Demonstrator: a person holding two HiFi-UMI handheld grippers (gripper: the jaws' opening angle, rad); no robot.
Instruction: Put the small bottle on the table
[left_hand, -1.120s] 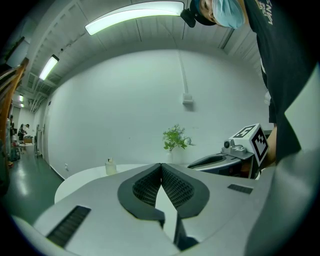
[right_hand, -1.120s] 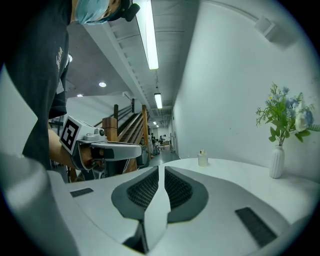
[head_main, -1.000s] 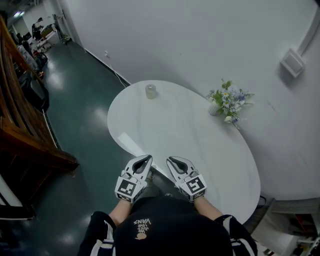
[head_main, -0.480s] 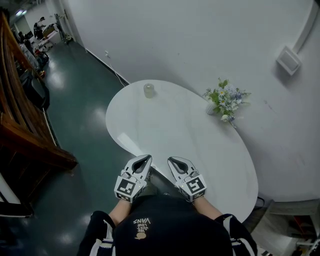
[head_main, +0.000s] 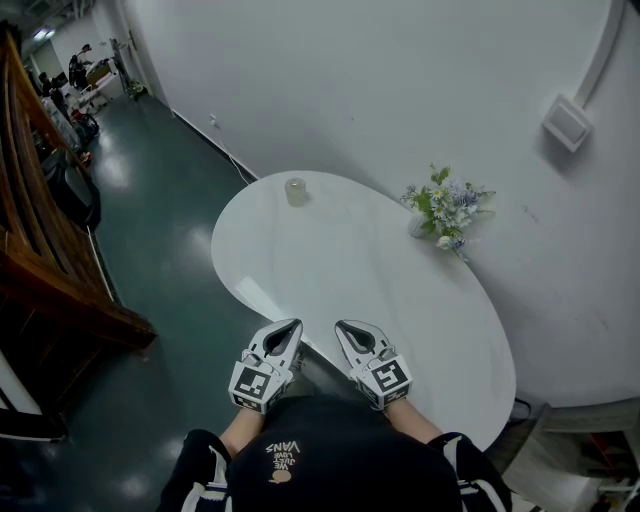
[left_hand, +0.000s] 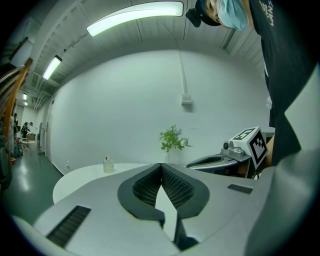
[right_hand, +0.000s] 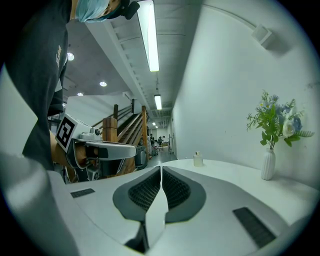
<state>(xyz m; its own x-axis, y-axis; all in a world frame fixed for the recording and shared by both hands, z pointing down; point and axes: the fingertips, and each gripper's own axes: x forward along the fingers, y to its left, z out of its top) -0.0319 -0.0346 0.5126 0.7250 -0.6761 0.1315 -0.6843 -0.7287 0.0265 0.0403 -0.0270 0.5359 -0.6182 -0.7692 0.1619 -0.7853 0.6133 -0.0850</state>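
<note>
A small pale bottle (head_main: 295, 191) stands upright at the far left end of the white oval table (head_main: 330, 270); it also shows small in the left gripper view (left_hand: 107, 165) and the right gripper view (right_hand: 198, 159). My left gripper (head_main: 292, 327) and right gripper (head_main: 344, 327) hover side by side over the table's near edge, far from the bottle. Both are shut with nothing between their jaws; the tips meet in the left gripper view (left_hand: 161, 165) and the right gripper view (right_hand: 161, 168).
A white vase of flowers (head_main: 443, 205) stands at the table's far right side against the white wall (head_main: 400, 90). Dark green floor (head_main: 150, 230) and a wooden staircase (head_main: 40, 270) lie to the left. The person's dark top (head_main: 320, 460) fills the bottom.
Both grippers hold their place at the near edge. The head view has tilted slightly, so the table and flowers sit a little lower and further left in the picture.
</note>
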